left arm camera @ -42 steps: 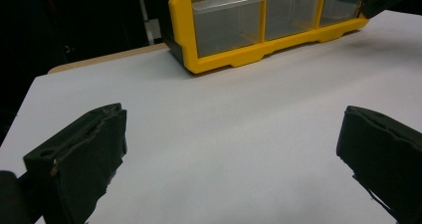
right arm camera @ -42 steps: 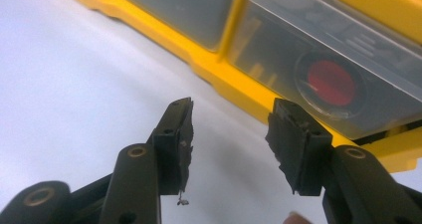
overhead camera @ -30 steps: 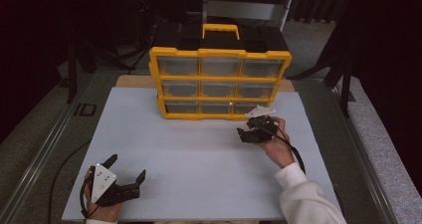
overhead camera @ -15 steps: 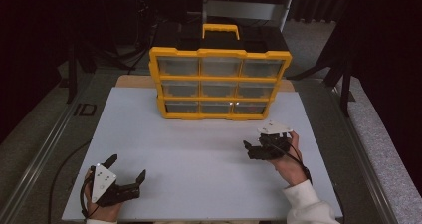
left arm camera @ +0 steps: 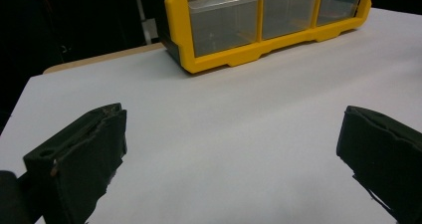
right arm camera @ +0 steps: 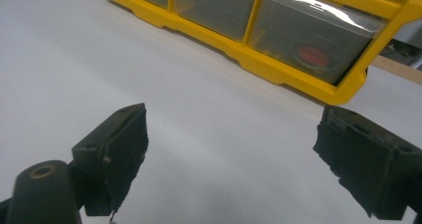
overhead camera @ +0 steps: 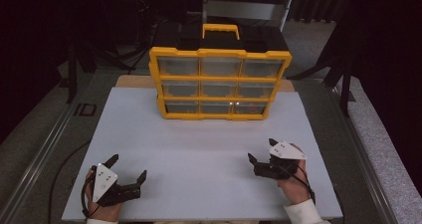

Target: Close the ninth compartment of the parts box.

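A yellow organizer case with three rows of clear drawers stands shut at the far middle of the white board. In the right gripper view its bottom corner drawer holds a red item. My right gripper sits low over the board at the near right, pointing toward the case. Its jaws have just been opening and stand wide with nothing between them. My left gripper rests at the near left corner, open and empty, well short of the case.
The case has a yellow carry handle on top and dark surroundings behind it. Metal rails run along both sides of the table. The board's front edge lies just under both hands.
My right gripper has drawn back from the case's bottom right drawer toward the near right of the board and lower. The left gripper has stayed put.
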### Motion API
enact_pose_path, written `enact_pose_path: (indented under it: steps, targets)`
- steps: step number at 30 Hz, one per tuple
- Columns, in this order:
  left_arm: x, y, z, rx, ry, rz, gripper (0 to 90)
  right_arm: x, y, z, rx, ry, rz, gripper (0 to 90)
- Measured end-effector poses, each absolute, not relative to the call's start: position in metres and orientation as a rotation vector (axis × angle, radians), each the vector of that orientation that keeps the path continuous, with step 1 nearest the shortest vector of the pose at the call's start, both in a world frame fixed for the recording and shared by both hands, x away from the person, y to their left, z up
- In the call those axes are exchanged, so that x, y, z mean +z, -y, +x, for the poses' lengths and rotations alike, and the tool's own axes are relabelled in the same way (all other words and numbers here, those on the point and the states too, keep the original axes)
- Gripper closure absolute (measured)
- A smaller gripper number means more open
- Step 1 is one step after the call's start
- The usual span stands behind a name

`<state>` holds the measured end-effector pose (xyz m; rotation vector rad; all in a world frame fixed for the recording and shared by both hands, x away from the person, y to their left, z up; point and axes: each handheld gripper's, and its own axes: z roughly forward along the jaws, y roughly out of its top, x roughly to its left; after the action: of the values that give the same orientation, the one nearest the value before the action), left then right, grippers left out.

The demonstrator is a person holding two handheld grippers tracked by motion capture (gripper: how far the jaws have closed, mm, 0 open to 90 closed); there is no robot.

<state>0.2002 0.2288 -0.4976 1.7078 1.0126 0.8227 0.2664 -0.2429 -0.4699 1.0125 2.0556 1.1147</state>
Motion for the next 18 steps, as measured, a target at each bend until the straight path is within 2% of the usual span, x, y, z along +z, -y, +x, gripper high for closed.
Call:
enact_pose_path:
  steps: [18]
  targets:
    - [-0.498,-0.231,0.201,0.818,-1.016,1.704,0.0,-0.494,0.273,0.241,1.268,-1.864,1.034,12.1]
